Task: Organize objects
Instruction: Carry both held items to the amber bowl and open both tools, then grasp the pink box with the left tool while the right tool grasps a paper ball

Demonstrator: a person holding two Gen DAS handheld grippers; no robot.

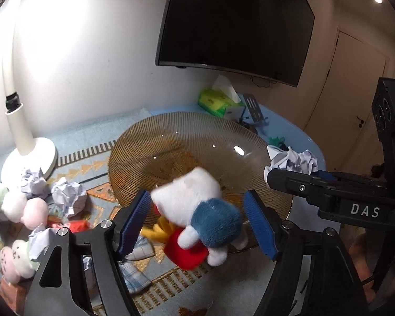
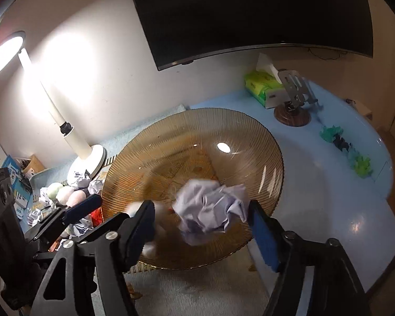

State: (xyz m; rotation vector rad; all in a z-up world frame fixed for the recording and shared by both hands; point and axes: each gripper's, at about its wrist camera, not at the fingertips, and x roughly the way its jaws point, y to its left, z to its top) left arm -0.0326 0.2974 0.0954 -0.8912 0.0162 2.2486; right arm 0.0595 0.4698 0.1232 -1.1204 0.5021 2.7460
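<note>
A large amber ribbed glass plate point(image 1: 171, 137) lies on the patterned mat; it also shows in the right wrist view point(image 2: 171, 137). My left gripper point(image 1: 197, 223) is open, and a blurred white-and-blue plush toy point(image 1: 197, 205) with a red and yellow part sits between its fingers over the plate's near rim, touching neither pad clearly. My right gripper point(image 2: 201, 223) is open around a crumpled white paper ball point(image 2: 210, 208) over the plate; the ball is blurred and looks loose. The right gripper point(image 1: 289, 179) also shows in the left wrist view with that paper ball point(image 1: 295, 159).
A white desk lamp point(image 1: 26, 142) stands at the left. Pastel plush balls point(image 1: 15, 205) and crumpled papers point(image 1: 68, 194) lie left of the plate. A green tissue pack point(image 2: 260, 84) and a metal phone stand point(image 2: 295, 97) sit at the back right, small green toys point(image 2: 355, 158) near the blue table's edge.
</note>
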